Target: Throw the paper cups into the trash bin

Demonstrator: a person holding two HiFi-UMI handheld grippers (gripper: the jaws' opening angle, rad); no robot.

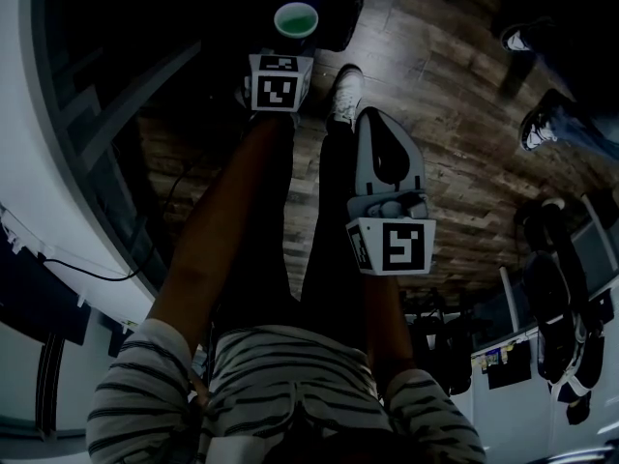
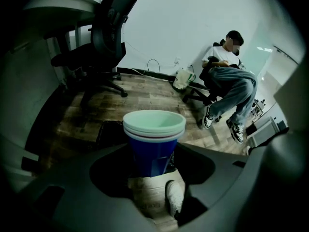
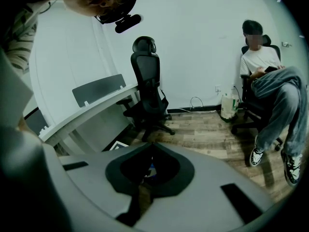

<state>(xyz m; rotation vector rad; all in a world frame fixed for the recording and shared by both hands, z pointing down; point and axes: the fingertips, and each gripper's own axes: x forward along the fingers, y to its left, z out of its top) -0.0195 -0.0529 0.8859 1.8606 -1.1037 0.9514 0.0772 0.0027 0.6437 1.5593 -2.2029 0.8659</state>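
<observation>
presently, head view looking steeply down over striped sleeves (image 1: 135,394) and two bare forearms to a dark wood floor (image 1: 445,75).

left gripper (image 1: 293,44) at upper centre of the head view, clamped on a stack of paper cups (image 1: 296,17). cups are nested, blue-walled, pale mint inside, mouth up. in the left gripper view the stack (image 2: 153,129) sits at frame centre, a jaw on each side pressing against its wall, left gripper (image 2: 152,159) closed on it.

trash bin (image 1: 337,10) is the black shape at the top edge of the head view; cups show in front of its left part, held in the air. in the left gripper view the bin (image 2: 110,132) peeks out dark just left of the cups.

a white shoe (image 1: 345,95) lies just right of the left gripper.

right gripper (image 1: 373,122) at centre right, well apart from the cups, jaws together with nothing between them; right gripper view confirms, tips meeting (image 3: 152,145).

background: black office chair (image 3: 147,91), white desk (image 3: 91,110), a seated person (image 3: 268,76) at right by the wall.
</observation>
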